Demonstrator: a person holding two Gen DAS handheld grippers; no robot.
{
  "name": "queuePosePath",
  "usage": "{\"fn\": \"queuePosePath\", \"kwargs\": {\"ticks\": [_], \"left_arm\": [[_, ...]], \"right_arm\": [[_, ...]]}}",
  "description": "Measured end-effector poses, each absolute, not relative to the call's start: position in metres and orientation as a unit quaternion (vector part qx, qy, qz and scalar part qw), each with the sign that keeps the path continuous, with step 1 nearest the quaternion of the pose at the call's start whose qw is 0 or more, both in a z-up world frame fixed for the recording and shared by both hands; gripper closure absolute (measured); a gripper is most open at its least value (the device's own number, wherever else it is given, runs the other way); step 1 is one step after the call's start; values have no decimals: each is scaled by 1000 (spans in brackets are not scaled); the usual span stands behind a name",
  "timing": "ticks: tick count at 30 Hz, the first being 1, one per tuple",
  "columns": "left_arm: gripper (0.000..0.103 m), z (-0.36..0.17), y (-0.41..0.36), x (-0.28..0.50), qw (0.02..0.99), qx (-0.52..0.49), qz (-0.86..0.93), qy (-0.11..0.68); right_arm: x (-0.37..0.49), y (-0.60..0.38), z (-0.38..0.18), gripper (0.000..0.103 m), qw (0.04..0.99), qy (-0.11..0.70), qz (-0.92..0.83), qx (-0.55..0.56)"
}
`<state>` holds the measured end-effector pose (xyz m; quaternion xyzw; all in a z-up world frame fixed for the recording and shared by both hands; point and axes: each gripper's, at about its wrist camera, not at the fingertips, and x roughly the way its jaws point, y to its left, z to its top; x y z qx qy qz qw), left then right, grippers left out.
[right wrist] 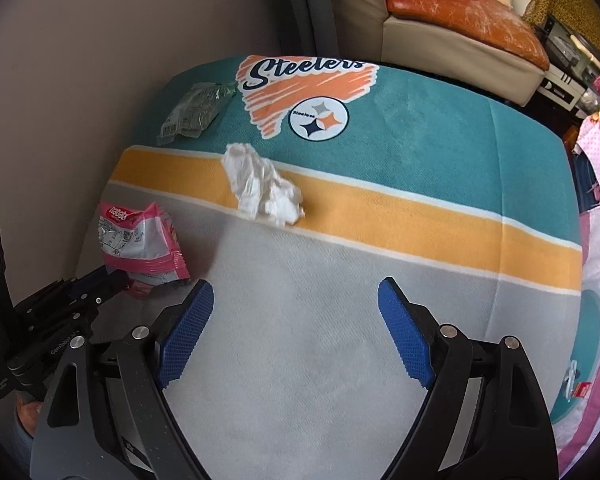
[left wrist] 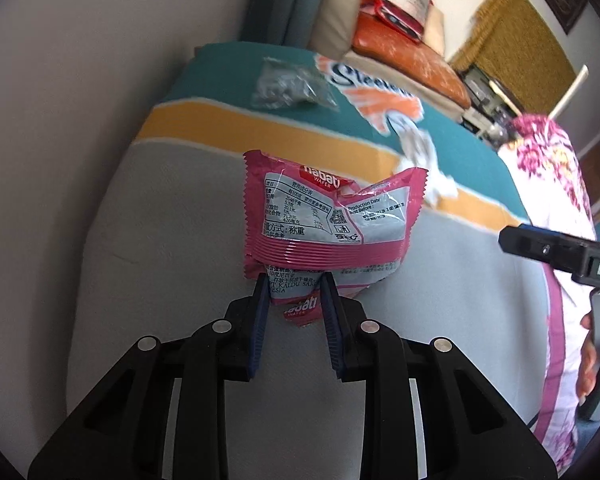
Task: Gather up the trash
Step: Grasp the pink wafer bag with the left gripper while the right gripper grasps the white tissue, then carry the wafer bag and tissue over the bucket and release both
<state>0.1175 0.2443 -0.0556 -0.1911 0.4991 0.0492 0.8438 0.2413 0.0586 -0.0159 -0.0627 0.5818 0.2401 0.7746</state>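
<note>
Low centre of the left wrist view, the left gripper (left wrist: pixel 294 286) has its blue pads pinched narrow on the bottom edge of a pink wafer wrapper (left wrist: pixel 328 216), which stands up crumpled above the fingers; the grip sits at the flat sealed end, probably because that is the easiest bit of thin foil to catch. Same wrapper shows at the left edge of the right wrist view, with the dark left tool nosed into its lower corner. Whether it is lifted clear of the blanket (left wrist: pixel 160 280) or only tipped up on it, I cannot tell. Right gripper (right wrist: pixel 296 300) fills the lower half of its own view, jaws spread wide with nothing between them, over the bare grey band of the blanket, aimed up-frame toward a crumpled white tissue (right wrist: pixel 264 190) lying on the yellow stripe at centre; likely held wide so it can drop over that loose wad. A clear plastic bag (right wrist: pixel 196 110) lies flat on the teal band at upper left, beside the Steelers logo (right wrist: pixel 306 92), well apart from both tools. Three bits of trash are visible, one gripped, two untouched. No bin shows in either view, so where the wrapper goes is unknown. An orange-cushioned seat (right wrist: pixel 460 12) sits at the top behind the blanket. Risk: foil slipping from so small a pinch.
</note>
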Motion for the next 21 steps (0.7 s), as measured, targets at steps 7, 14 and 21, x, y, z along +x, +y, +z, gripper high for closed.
{"fn": "queuePosePath", "kwargs": {"ticks": [7, 14, 21], "left_arm": [[76, -56, 267, 142, 841, -214, 68, 492], [76, -61, 269, 149, 835, -211, 73, 503], [76, -61, 253, 155, 836, -208, 65, 504]], "right_arm": [[278, 92, -40, 23, 760, 594, 260, -44], [286, 106, -60, 47, 746, 597, 293, -34], [276, 96, -44, 89, 755, 575, 314, -31]]}}
